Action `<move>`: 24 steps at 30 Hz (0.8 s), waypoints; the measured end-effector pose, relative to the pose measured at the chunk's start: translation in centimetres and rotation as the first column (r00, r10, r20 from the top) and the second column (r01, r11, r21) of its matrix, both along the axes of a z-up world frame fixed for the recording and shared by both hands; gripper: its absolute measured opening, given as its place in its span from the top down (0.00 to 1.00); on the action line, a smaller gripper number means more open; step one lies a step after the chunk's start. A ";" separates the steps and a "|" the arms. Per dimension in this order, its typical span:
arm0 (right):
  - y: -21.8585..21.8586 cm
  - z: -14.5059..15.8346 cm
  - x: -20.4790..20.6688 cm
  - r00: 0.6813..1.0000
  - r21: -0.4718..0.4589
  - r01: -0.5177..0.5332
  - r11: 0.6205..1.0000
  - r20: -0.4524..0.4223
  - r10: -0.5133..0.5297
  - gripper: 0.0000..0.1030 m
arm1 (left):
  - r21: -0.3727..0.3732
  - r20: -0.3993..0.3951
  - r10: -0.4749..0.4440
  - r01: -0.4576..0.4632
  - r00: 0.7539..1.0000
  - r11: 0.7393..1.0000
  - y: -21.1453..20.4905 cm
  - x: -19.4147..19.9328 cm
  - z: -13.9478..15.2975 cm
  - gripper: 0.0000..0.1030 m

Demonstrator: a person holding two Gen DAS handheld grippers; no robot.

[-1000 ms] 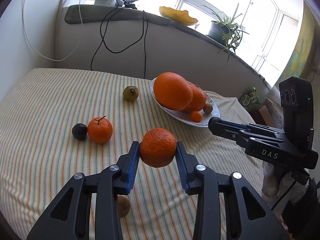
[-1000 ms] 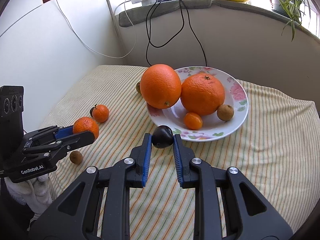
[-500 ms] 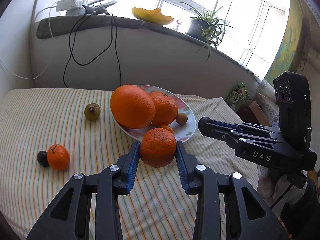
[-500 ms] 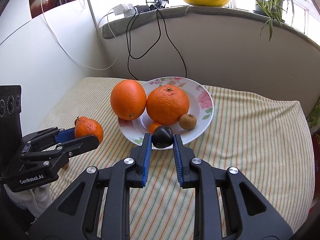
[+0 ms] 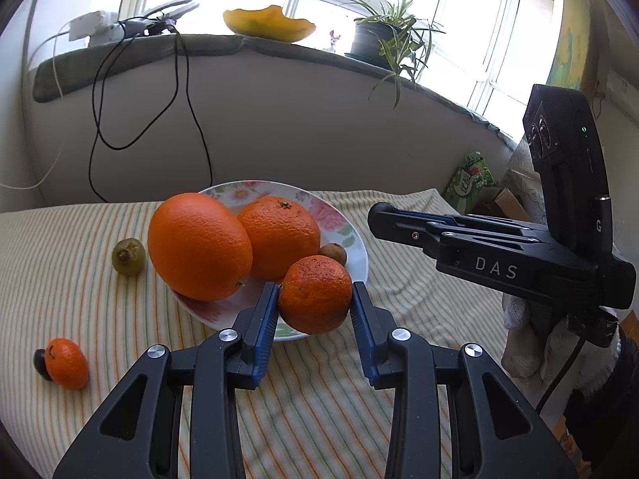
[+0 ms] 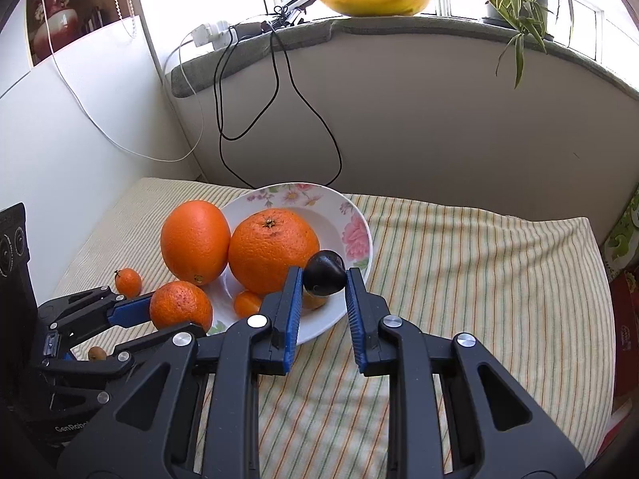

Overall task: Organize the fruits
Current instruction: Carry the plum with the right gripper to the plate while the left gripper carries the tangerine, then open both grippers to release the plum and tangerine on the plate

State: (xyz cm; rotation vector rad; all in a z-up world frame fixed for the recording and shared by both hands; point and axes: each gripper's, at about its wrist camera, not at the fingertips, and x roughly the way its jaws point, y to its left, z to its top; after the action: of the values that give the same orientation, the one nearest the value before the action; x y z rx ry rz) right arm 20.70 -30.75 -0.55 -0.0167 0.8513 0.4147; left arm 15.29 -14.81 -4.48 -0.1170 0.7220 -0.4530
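mandarin (image 5: 314, 293) pinched in left gripper (image 5: 314, 307) over plate (image 5: 361, 257) rim, dark plum (image 6: 324, 272) clamped by right gripper (image 6: 321, 279)

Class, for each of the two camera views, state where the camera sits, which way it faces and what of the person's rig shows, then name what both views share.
Left wrist: sits on the left tongs, looking along them at the plate; they grip a mandarin; the right tongs enter from the right.
Right wrist: sits on the right tongs, facing the same plate; they grip a dark fruit; the left tongs hold the mandarin at lower left.
Shared: plate, two large oranges, striped cloth, windowsill.
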 end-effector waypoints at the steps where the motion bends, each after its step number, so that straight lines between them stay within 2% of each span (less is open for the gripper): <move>1: -0.1 -0.1 0.3 1.000 -0.001 0.001 1.000 -0.003 -0.001 0.78 | 0.003 -0.001 -0.004 0.004 1.000 1.000 -0.2 0.2 -0.1 0.67; 24: 1.0 -2.9 4.5 0.999 0.008 -0.011 1.000 -0.046 0.011 0.78 | 0.032 0.002 -0.009 0.009 1.000 0.999 -1.7 2.0 -0.6 0.66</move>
State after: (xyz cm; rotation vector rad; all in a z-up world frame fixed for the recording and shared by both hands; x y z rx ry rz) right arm 25.24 -29.76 -3.45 -0.0046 0.8952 0.4303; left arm 17.28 -16.47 -5.11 -0.0832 0.7274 -0.4494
